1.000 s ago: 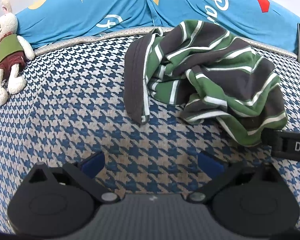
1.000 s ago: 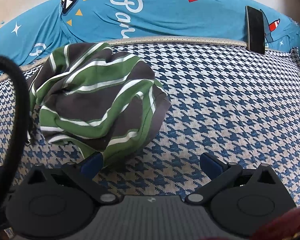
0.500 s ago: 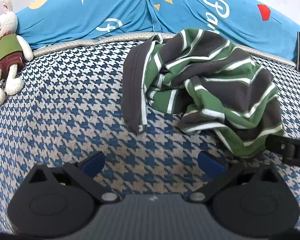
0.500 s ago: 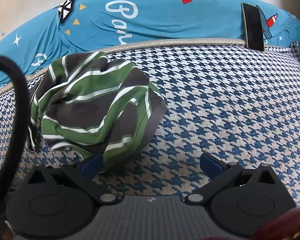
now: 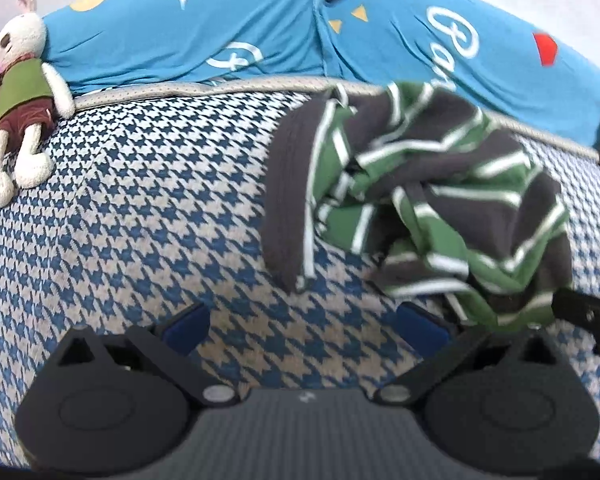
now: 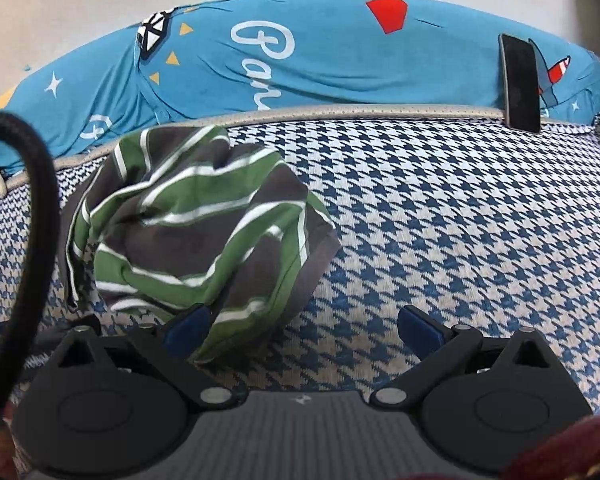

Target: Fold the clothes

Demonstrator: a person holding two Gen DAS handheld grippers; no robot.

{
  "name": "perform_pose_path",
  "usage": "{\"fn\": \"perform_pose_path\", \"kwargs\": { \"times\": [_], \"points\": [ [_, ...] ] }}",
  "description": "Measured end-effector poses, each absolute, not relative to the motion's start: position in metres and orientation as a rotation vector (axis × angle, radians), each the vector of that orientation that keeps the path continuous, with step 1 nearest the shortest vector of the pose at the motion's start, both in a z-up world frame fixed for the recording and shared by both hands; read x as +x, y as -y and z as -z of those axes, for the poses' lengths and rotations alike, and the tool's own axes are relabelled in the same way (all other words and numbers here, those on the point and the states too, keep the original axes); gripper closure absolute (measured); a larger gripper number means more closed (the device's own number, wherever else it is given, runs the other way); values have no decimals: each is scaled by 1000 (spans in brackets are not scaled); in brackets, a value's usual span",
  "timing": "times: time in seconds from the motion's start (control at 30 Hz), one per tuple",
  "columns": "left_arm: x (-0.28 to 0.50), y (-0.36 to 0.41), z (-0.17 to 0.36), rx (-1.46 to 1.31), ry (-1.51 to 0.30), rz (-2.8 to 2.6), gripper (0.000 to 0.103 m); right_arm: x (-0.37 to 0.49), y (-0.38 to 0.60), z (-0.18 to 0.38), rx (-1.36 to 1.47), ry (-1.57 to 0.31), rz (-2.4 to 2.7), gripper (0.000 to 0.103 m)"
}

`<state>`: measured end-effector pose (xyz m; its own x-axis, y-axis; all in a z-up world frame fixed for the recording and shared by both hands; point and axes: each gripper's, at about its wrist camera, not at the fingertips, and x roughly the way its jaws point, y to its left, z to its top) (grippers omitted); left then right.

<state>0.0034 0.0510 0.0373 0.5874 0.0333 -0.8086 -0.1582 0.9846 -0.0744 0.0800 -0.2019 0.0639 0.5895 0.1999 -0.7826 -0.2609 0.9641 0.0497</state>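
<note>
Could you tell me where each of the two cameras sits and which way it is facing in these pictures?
Left wrist view: on the left gripper, low over the houndstooth cover, facing the blue bedding; the crumpled striped garment is ahead to the right, a plush rabbit far left. Its own open blue fingers show.
Right wrist view: on the right gripper, facing the same way; the garment lies ahead to the left, a phone leans far right. Its open fingers and a black cable show.
Shared: garment, cover, bedding.
</note>
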Motion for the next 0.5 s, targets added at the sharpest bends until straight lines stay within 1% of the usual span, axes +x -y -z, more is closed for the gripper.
{"fn": "perform_pose_path", "kwargs": {
  "times": [0.13,0.4,0.5],
  "points": [
    [15,-59,-42,-169,-916,-118,0,87,205,-60,-54,-931,-302,2],
    [32,-59,-40,-178,-915,-128,0,97,203,-53,-22,-963,-338,9],
    [31,-54,-36,-185,-918,-136,0,101,201,-49,-20,-973,-342,14]
  ]
}}
